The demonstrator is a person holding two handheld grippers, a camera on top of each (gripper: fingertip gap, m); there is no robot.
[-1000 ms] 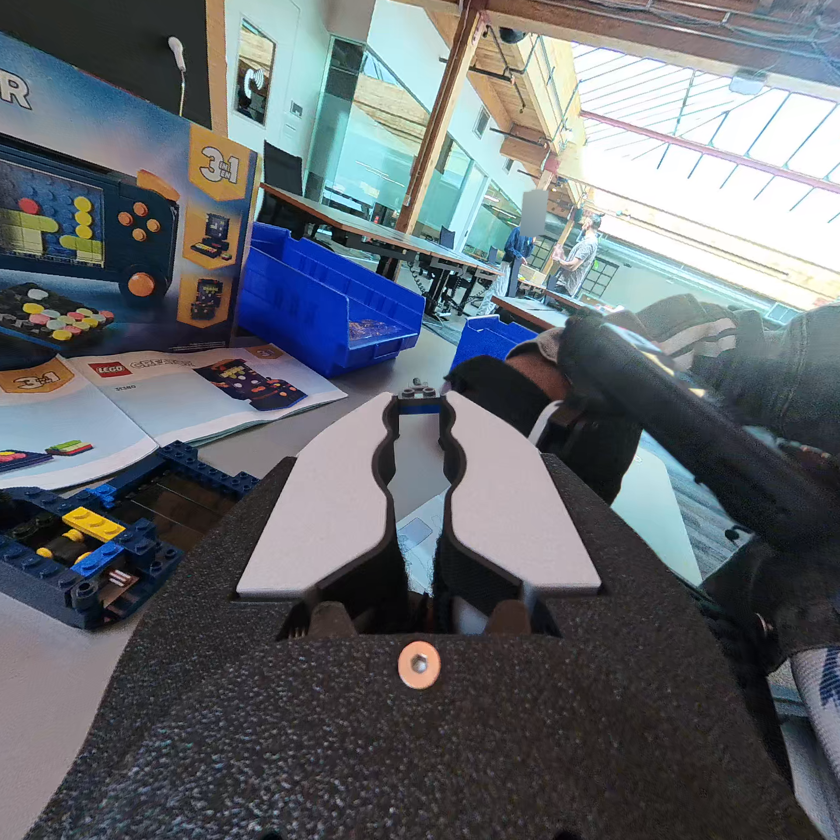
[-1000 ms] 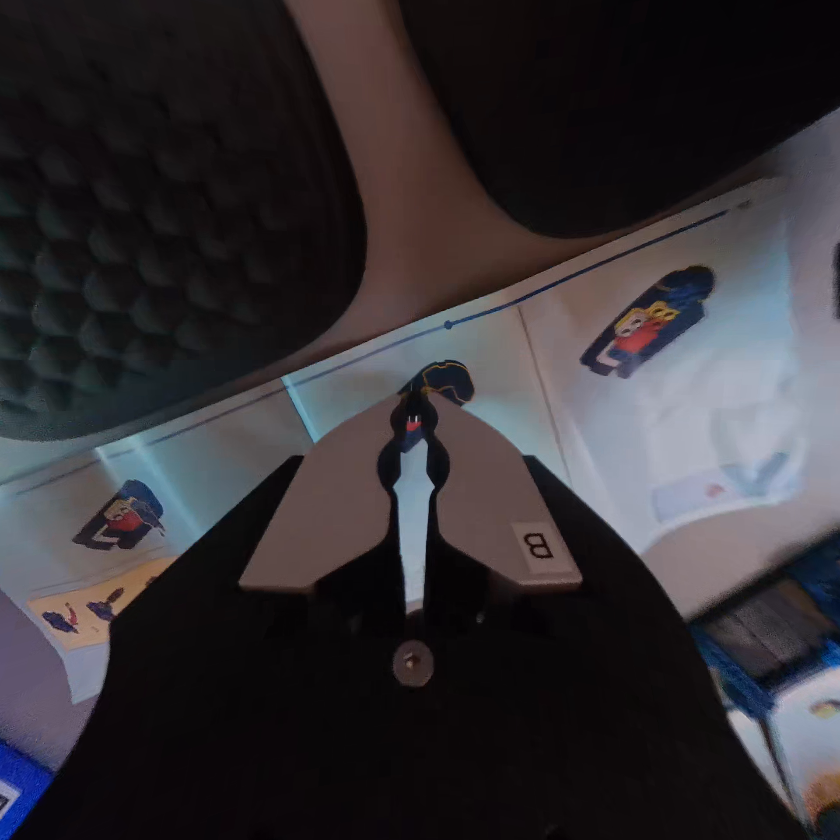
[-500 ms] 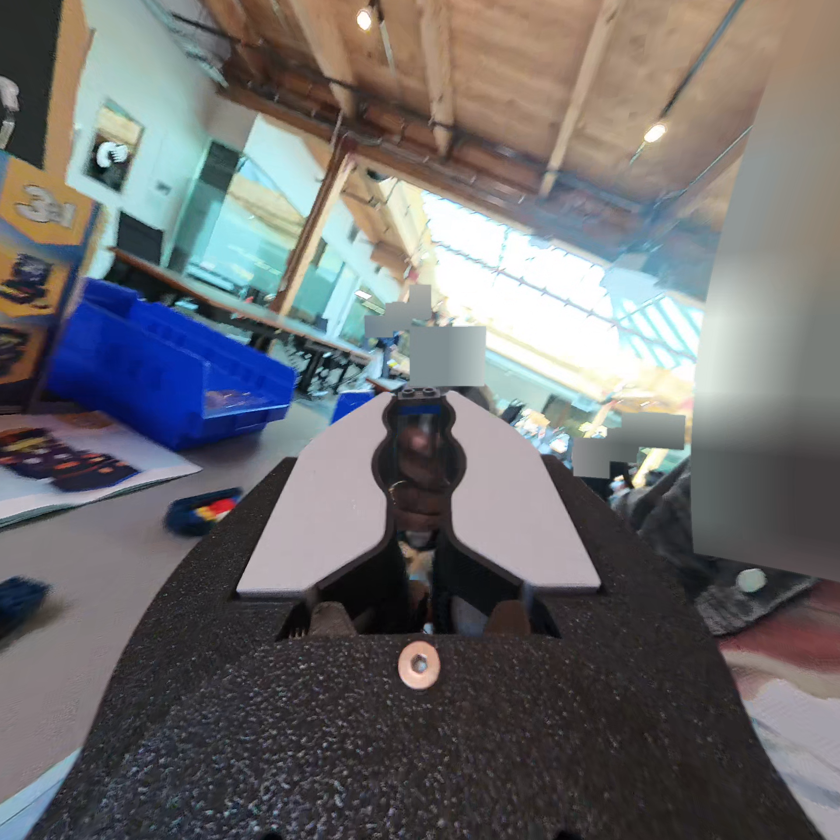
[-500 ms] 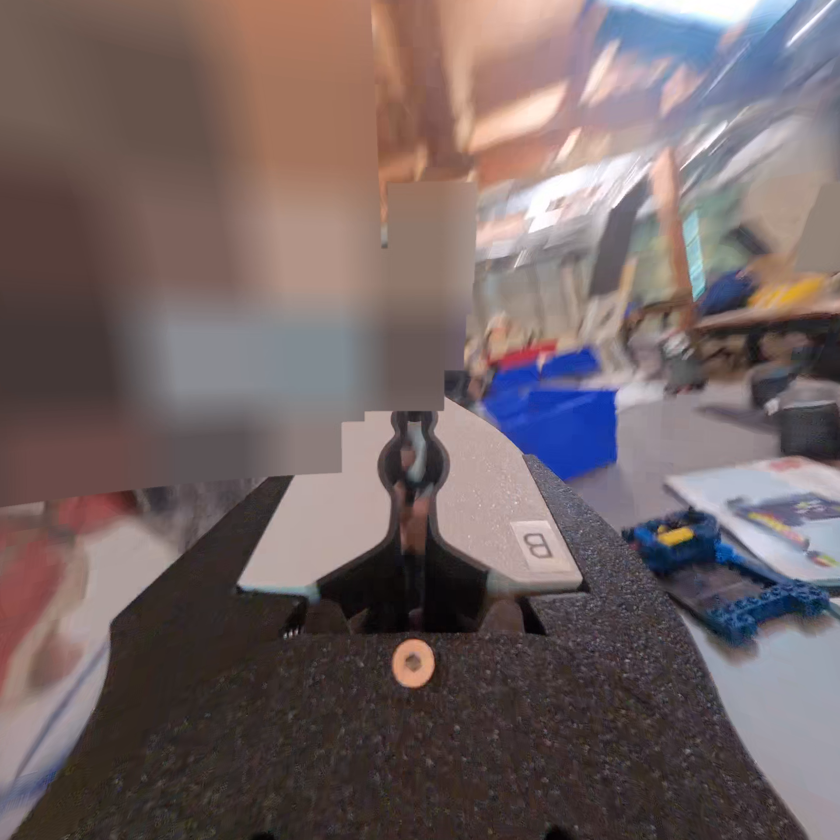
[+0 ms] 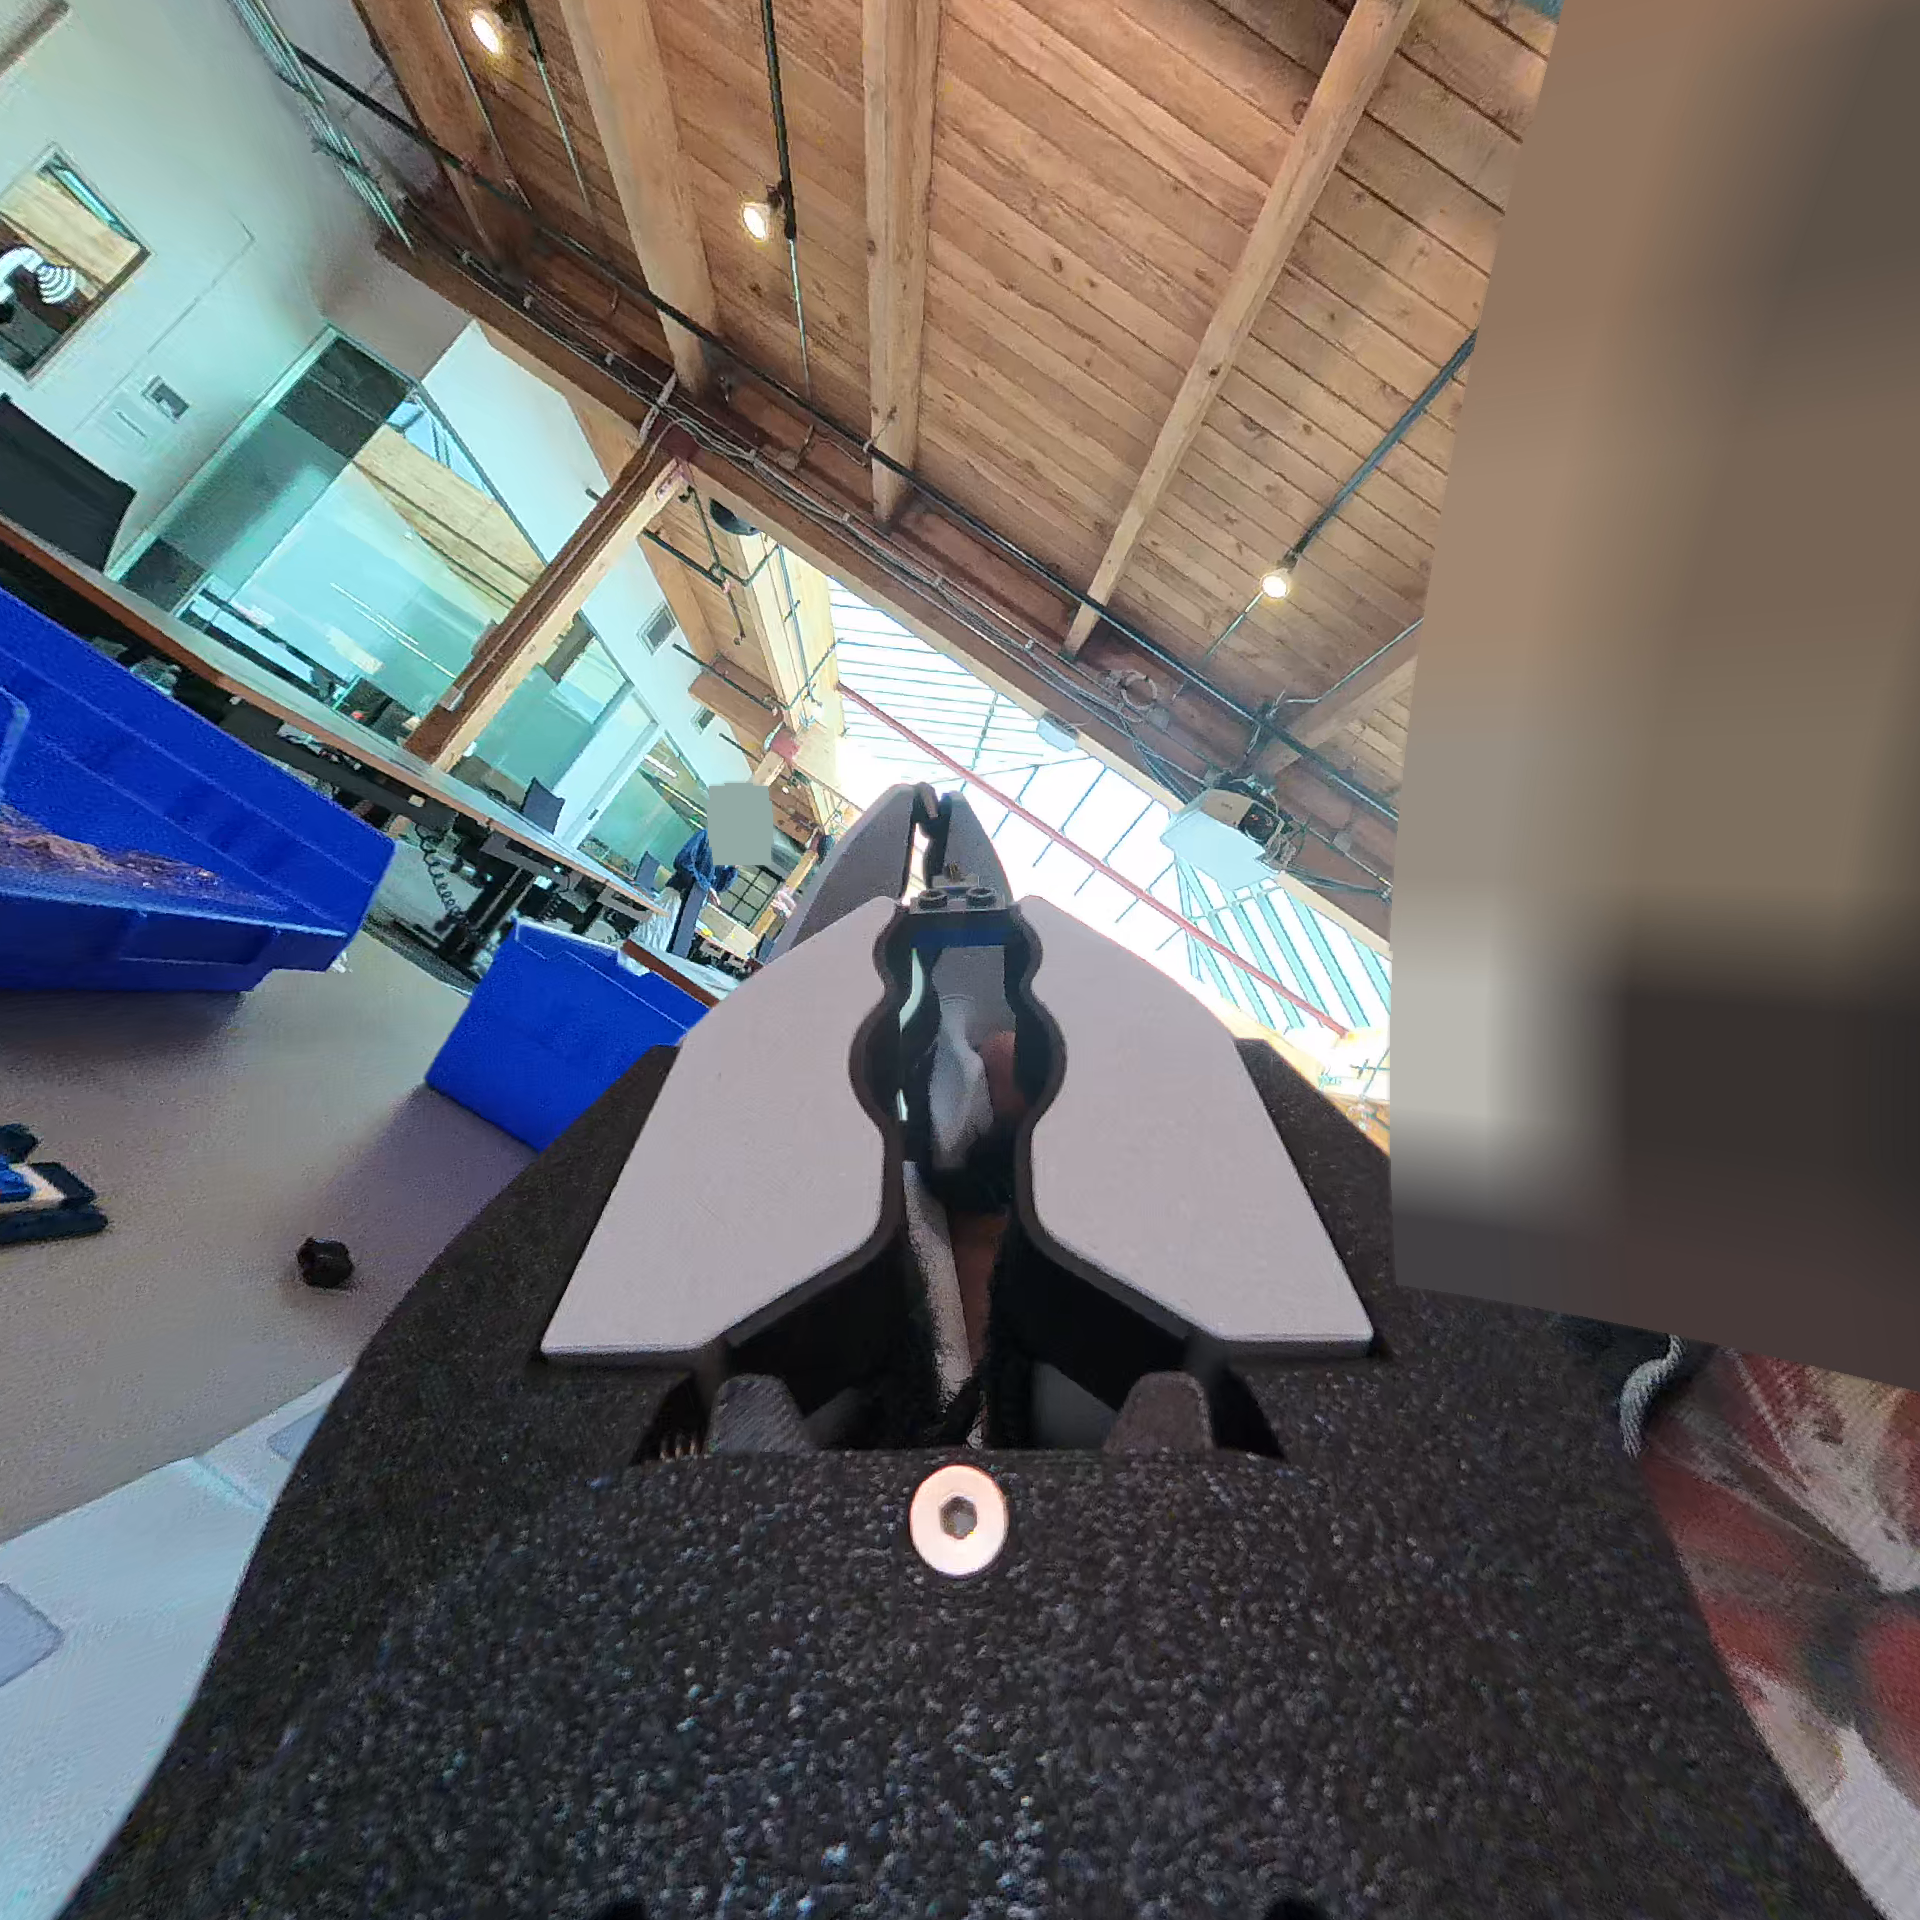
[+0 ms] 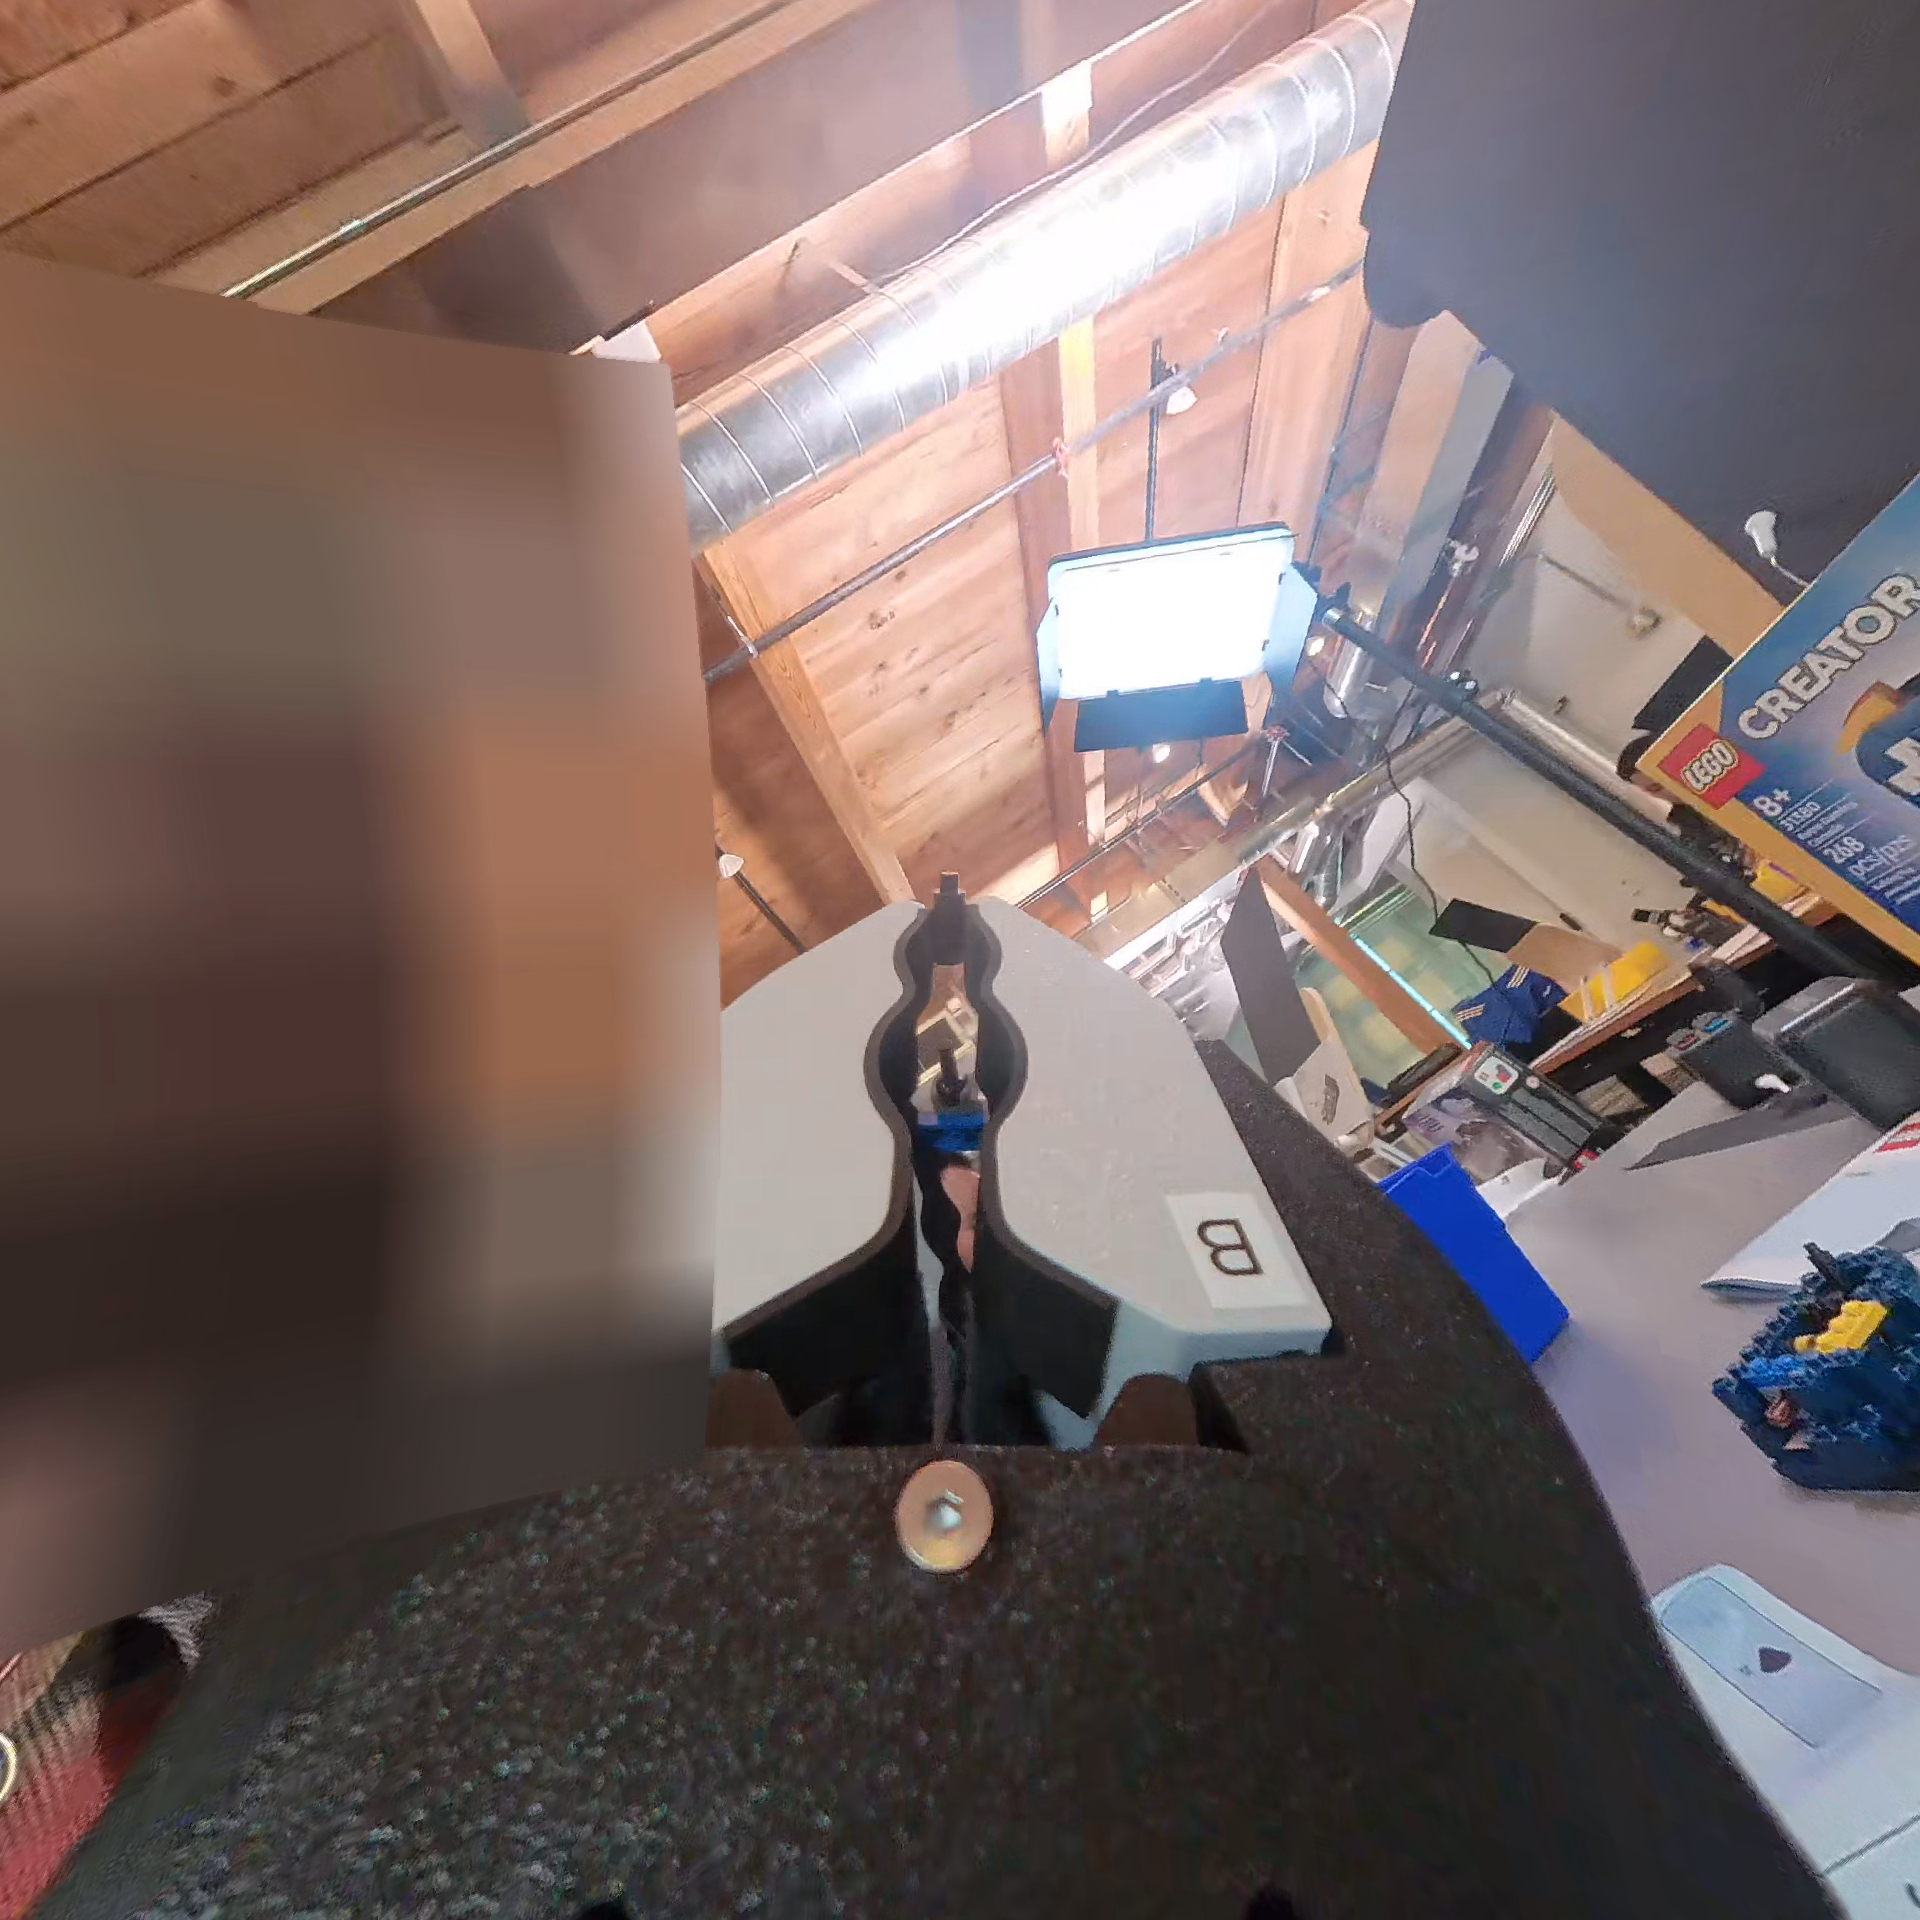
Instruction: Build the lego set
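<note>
Both grippers are raised over the grey table (image 5: 187, 1049), tilted up at the wooden beam ceiling (image 5: 1039, 312), with open air around their tips. The left gripper (image 5: 961, 914) clamps a small dark grey studded brick with a blue layer (image 5: 961, 909). Just beyond it, the right gripper (image 6: 945, 920) pinches a tiny black peg-shaped piece (image 6: 948, 914). Two blue plastic bins (image 5: 561, 1029) stand near the table's far edge. A second ago both pointed down at the instruction booklet.
</note>
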